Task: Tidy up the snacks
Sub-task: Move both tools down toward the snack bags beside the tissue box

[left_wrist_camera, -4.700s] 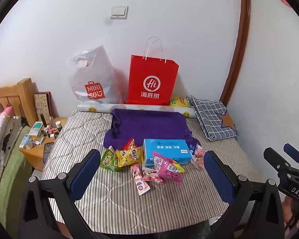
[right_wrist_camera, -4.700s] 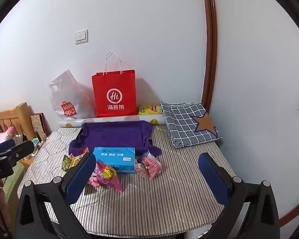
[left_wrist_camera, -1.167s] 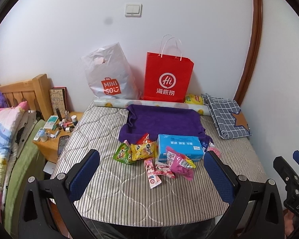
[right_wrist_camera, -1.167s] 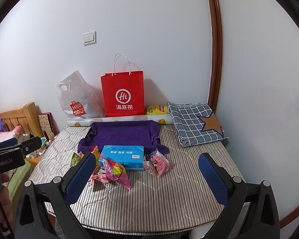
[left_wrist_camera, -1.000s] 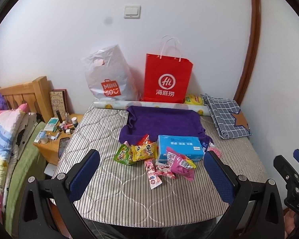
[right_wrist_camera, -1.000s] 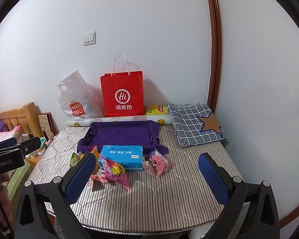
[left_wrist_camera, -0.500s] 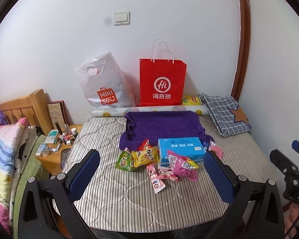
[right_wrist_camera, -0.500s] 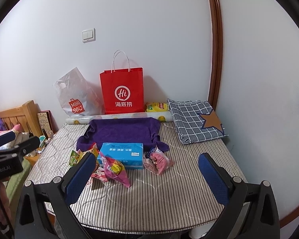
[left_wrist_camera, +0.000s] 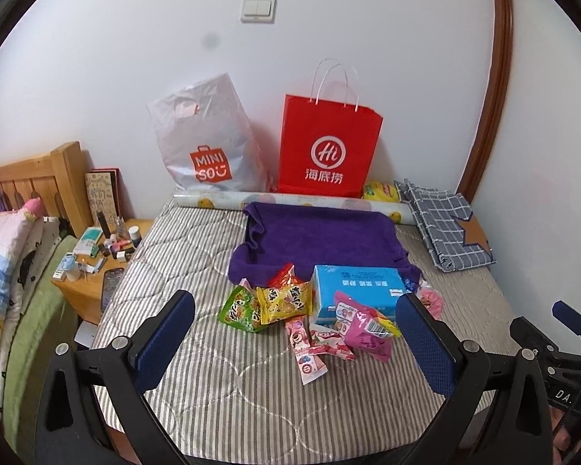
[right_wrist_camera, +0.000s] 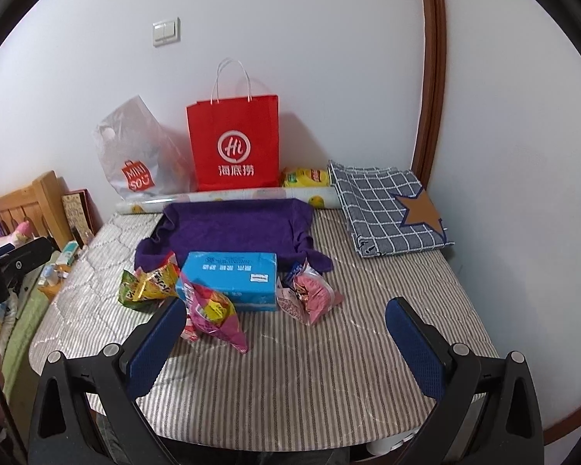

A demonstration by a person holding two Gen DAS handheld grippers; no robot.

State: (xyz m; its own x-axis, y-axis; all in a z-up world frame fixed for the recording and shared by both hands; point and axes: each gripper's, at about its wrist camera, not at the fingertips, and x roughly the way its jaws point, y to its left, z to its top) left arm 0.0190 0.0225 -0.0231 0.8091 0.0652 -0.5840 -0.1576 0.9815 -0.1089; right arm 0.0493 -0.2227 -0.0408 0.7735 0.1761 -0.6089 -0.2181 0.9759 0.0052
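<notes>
Left gripper & right gripper both hang wide apart, holding nothing, above the striped table. Snack packets sit clustered w/ a blue box, just in front of the purple towel.

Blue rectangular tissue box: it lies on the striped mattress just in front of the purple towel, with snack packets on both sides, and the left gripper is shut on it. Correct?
Not quite. The left gripper is open and holds nothing, as the left wrist view shows. The rest holds: the blue rectangular tissue box lies on the striped mattress in front of the purple towel, with snack packets on both sides.
</notes>
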